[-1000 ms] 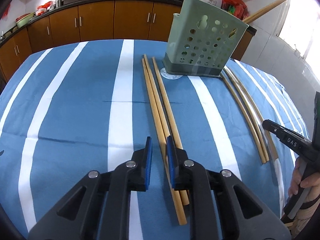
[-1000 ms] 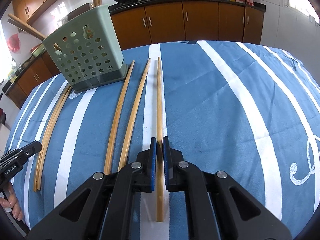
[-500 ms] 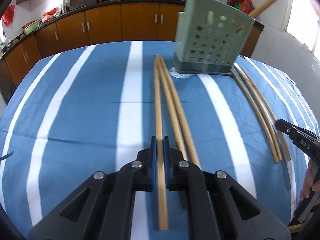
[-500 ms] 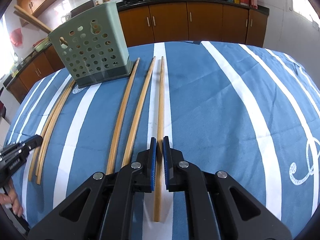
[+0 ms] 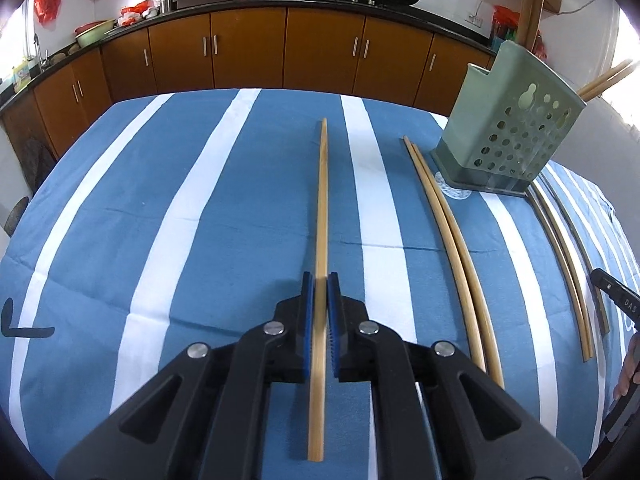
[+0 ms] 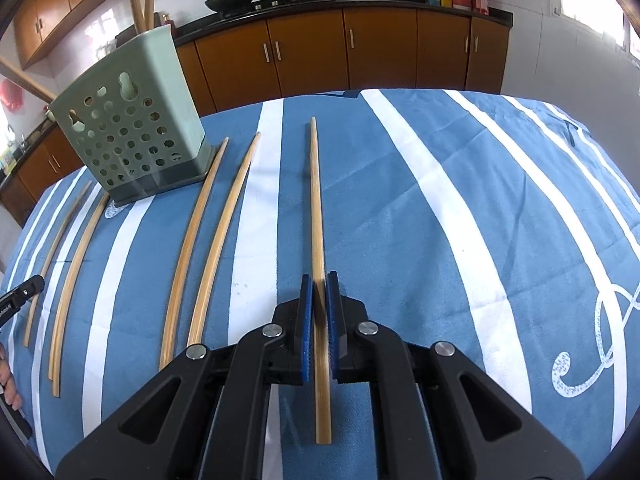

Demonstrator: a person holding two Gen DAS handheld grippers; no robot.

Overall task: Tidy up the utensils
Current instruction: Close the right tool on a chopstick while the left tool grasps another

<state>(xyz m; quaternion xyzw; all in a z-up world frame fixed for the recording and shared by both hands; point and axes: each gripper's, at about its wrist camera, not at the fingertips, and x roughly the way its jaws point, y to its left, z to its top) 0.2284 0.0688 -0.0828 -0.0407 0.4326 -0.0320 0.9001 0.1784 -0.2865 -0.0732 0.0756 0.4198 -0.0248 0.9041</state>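
The left gripper (image 5: 321,280) is clamped on a chopstick (image 5: 322,200), its blue ribbed pads (image 5: 306,312) pressing either side of the stick near its thick end. The right gripper (image 6: 319,280) is likewise closed on a chopstick (image 6: 316,208). Both sticks are pale bamboo, long, tapering away from the black jaws; whether either is clear of the cloth (image 5: 200,220) cannot be told.

In the left view two more chopsticks (image 5: 448,232) lie side by side to the right of the held one, well apart from it, their tips near the holder (image 5: 508,136). Further right lie several more, thinner sticks (image 5: 560,248), beside the other gripper's black tip, which bears white letters reading "DAS".

The holder is a pale green plastic box, perforated with round holes and keyhole slots, on a darker base; chopsticks stand in it. The cloth is blue with white stripes and a white scroll motif (image 6: 592,344).
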